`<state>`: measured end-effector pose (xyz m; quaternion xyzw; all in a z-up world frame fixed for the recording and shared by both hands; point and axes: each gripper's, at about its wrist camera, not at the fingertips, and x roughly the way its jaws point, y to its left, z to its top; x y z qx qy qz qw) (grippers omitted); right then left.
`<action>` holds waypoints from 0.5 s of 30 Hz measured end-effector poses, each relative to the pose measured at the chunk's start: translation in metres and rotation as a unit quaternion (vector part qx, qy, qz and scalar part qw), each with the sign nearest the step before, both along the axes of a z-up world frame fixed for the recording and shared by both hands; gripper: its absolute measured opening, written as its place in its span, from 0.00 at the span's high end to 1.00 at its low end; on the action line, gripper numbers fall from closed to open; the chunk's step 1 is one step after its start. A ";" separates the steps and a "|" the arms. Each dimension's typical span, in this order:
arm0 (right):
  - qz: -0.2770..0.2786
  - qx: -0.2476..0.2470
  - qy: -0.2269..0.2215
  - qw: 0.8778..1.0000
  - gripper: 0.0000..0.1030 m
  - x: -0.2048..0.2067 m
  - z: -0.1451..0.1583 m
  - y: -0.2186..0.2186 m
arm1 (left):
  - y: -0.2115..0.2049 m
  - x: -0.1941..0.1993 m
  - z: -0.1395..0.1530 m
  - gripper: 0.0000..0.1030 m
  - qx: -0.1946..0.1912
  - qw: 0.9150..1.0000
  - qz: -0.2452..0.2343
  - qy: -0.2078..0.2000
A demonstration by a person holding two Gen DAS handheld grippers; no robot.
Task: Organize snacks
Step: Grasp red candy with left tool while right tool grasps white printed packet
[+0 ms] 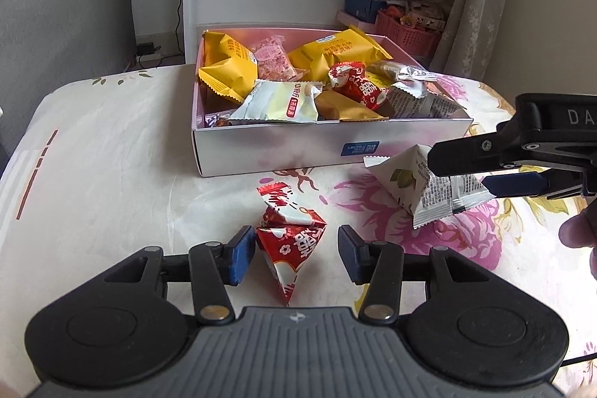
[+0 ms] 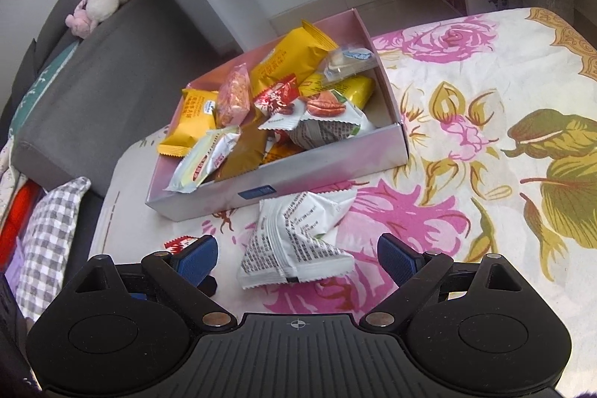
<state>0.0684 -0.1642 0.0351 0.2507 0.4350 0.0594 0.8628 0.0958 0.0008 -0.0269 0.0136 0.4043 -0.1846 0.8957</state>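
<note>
- The red pyramid snack pouch [image 1: 291, 241] lies on the flowered worktop [image 1: 112, 174], between the spread left tongs [image 1: 294, 250]; it looks light, puffy and crinkly, so pinch the flat faces mid-body, not the crimped tail.
- The white pyramid pouch [image 2: 294, 245] sits just before the box [image 2: 335, 170], between the spread right tongs [image 2: 298, 258]; probably slippery film.
- The box, heaped with yellow packets [image 1: 224, 62], leaves little room.

Red packet [image 2: 181, 243] behind left tool [image 2: 197, 258]
</note>
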 end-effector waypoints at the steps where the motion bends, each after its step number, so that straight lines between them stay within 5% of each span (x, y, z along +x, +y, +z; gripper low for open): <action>1: -0.001 0.000 -0.003 1.000 0.09 0.003 -0.001 0.002 | 0.000 0.001 -0.001 0.56 -0.002 1.000 0.001 0.000; 7: 0.005 -0.011 -0.004 1.000 0.12 0.012 -0.011 0.012 | -0.003 0.003 -0.004 0.58 0.002 1.000 0.005 -0.002; 15: 0.005 -0.027 -0.004 1.000 0.37 0.011 -0.018 0.014 | -0.008 0.004 -0.006 0.62 0.010 1.000 0.003 -0.002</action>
